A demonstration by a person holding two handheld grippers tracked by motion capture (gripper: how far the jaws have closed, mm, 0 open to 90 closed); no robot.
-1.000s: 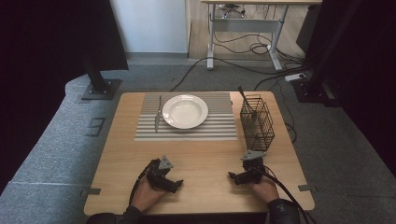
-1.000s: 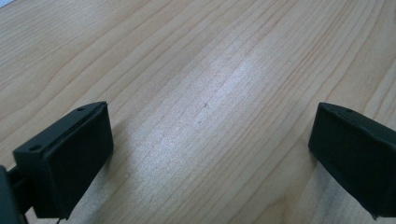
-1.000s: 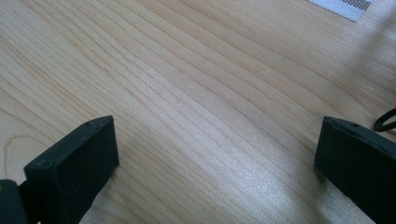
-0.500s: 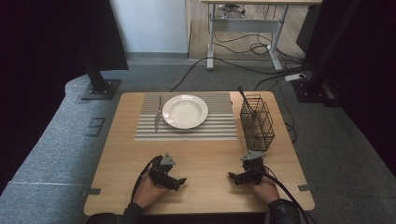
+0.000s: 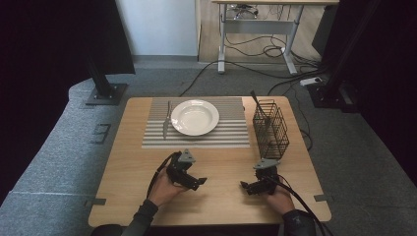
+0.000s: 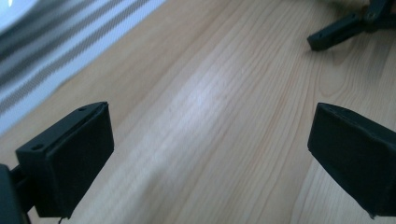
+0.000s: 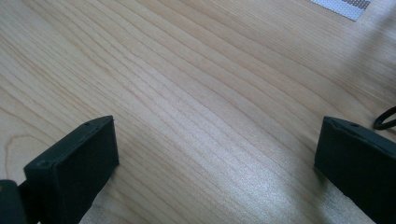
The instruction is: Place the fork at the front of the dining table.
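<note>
Resting on one table (image 5: 123,167): two wide-open tools, left tool (image 5: 189,182), right tool (image 5: 253,187).

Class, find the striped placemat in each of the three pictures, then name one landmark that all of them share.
High view: the striped placemat lies on the far half of the table, left of centre, under the plate.
Left gripper view: its blurred stripes cross the top left corner.
Right gripper view: a small corner of it sits at the top right edge.
Shared landmark: the wooden table, with its pale grain.
</note>
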